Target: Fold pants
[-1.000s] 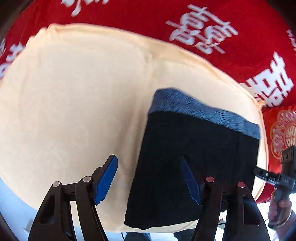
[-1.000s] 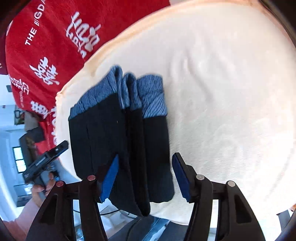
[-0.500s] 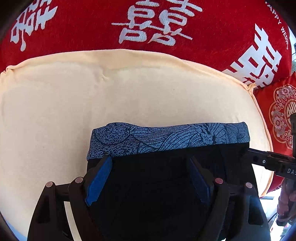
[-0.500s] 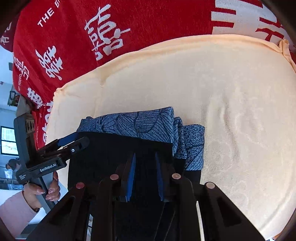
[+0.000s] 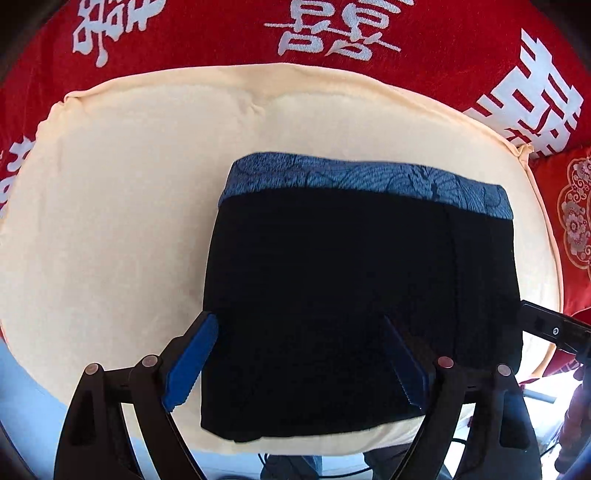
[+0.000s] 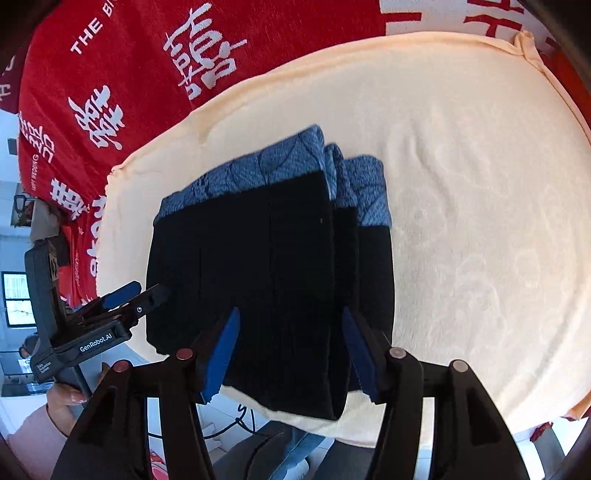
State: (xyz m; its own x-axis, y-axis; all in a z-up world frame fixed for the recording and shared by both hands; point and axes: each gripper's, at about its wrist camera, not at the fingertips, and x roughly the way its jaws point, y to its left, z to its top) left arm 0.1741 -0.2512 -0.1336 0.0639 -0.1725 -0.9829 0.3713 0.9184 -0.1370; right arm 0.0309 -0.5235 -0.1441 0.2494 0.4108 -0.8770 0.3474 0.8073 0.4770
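On cream cushion point(image 5: 110, 206), against red blanket point(image 5: 424, 33): black pants point(image 5: 332, 280) lying as a flat folded stack, blue patterned waistband point(image 5: 369, 181) at far edge. Left gripper point(image 5: 295, 354) just opened wide, pads off the cloth. Right gripper point(image 6: 291, 350) pinched nearly together half a second back, now apart again, nothing clamped. Reads as release after the last fold (three layers showing along right edge). Since a second ago: stack squarer, more central in left view.

Cream cushion point(image 5: 110, 206) lies on red blanket point(image 5: 424, 33) printed with white characters. Folded black pants point(image 5: 332, 288), blue patterned waistband on the far side, rest flat on cushion's near part.
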